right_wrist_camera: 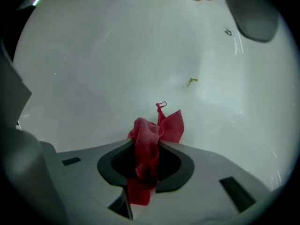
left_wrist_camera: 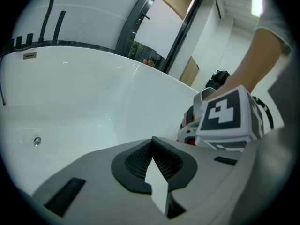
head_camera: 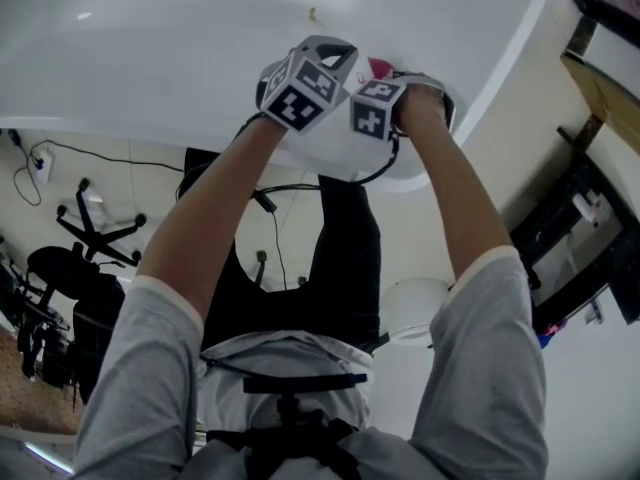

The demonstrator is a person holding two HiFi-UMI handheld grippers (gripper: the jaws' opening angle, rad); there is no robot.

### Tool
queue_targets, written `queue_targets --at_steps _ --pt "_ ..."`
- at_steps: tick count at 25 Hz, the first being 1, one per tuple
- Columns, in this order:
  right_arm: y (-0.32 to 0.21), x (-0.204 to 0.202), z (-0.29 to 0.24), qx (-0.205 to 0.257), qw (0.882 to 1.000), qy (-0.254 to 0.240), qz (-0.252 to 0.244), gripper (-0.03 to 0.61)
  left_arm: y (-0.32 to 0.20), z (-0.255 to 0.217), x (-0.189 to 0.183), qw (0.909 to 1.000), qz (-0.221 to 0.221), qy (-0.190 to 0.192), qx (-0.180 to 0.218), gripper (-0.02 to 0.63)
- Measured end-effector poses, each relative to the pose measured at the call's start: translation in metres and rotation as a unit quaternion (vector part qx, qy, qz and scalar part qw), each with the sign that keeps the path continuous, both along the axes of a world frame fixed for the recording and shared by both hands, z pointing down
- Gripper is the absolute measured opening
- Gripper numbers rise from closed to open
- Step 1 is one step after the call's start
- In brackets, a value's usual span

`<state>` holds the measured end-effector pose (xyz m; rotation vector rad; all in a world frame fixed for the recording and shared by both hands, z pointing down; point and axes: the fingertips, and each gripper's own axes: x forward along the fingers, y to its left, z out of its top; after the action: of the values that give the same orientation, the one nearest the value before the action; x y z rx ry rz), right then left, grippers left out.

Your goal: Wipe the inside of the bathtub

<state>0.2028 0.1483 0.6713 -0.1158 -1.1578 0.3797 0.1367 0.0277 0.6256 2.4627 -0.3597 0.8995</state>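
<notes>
A white bathtub (head_camera: 140,58) fills the scene, its inside glossy and smooth. Both of your tools reach into it, close beside each other near the curved wall. Your left tool (left_wrist_camera: 152,149) has its jaw tips together with nothing between them. Your right tool (right_wrist_camera: 147,149) is clamped on a red cloth (right_wrist_camera: 149,137), bunched and crumpled, with one corner poking out past the jaws. Beyond the cloth, a small yellowish speck (right_wrist_camera: 191,82) marks the white surface. A tiny round metal fitting (right_wrist_camera: 227,31) sits farther off.
</notes>
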Motion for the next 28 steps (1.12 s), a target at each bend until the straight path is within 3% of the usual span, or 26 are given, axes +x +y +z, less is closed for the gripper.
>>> queue_targets --at_steps 5,12,17,20,24,28 --pt "0.005 -0.007 0.008 -0.010 1.000 -0.010 0.010 0.097 -0.004 0.007 -0.002 1.0000 -0.001 -0.004 -0.003 0.006" --pt "-0.067 0.021 0.032 0.088 0.995 0.027 0.029 0.097 -0.017 0.018 -0.004 1.0000 -0.004 -0.006 0.004 0.006" --pt "-0.082 0.018 0.047 0.118 0.991 0.041 0.042 0.097 -0.019 0.032 -0.012 0.9998 -0.003 -0.017 0.004 0.006" --pt "-0.060 -0.002 0.055 0.097 0.994 0.028 0.038 0.097 -0.017 0.041 -0.018 0.9997 0.000 -0.023 0.000 0.006" --pt "-0.019 -0.025 0.073 0.029 0.999 0.011 0.034 0.097 -0.023 0.051 -0.029 0.9993 -0.014 -0.034 -0.003 0.006" --pt "-0.009 -0.034 0.072 -0.012 1.000 0.008 0.024 0.097 -0.031 0.060 -0.037 0.9991 -0.017 -0.039 -0.002 0.006"
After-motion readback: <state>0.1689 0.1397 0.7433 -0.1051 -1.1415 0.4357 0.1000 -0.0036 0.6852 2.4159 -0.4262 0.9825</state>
